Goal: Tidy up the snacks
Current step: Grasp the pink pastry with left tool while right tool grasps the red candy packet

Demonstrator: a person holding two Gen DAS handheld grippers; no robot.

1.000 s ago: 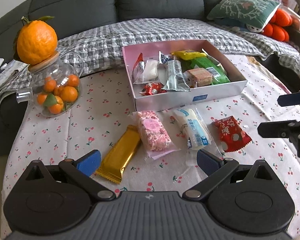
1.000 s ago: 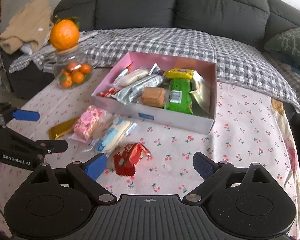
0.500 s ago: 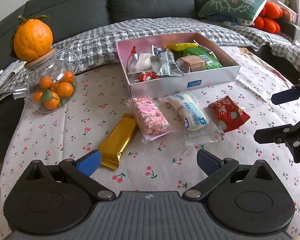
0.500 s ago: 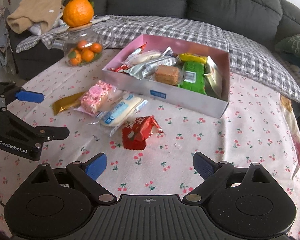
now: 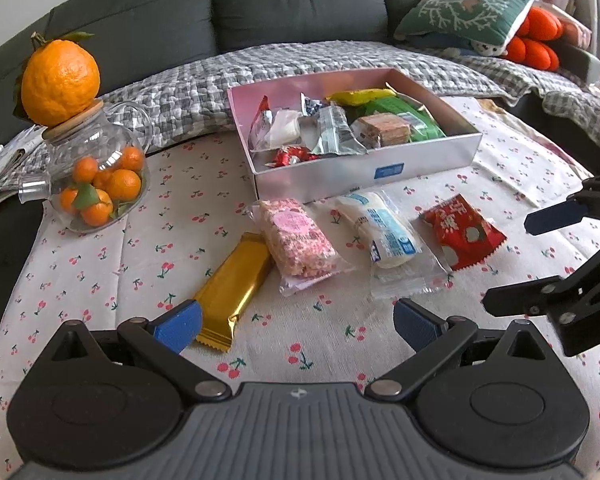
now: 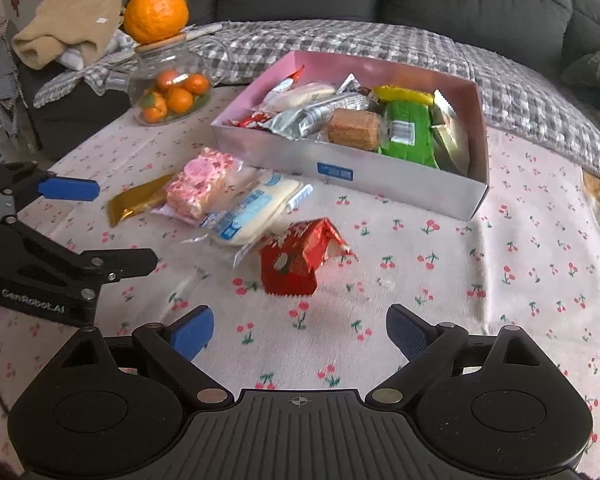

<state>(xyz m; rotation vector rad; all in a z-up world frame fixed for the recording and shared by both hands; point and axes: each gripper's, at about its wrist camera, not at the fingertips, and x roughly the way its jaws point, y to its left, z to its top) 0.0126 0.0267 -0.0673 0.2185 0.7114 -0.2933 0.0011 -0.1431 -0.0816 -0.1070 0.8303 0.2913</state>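
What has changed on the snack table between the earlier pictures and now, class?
The right tongs have come down closer to the red packet, open and empty. The left tongs stay open near the gold bar. No snack or the box has moved.

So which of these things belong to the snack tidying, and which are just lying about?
Job:
pink box
gold bar
pink rice bar
white-blue packet
red packet

Lying about:
glass jar
big orange
green cushion
beige cloth

Glossy foil gold wrapper (image 5: 233,289)
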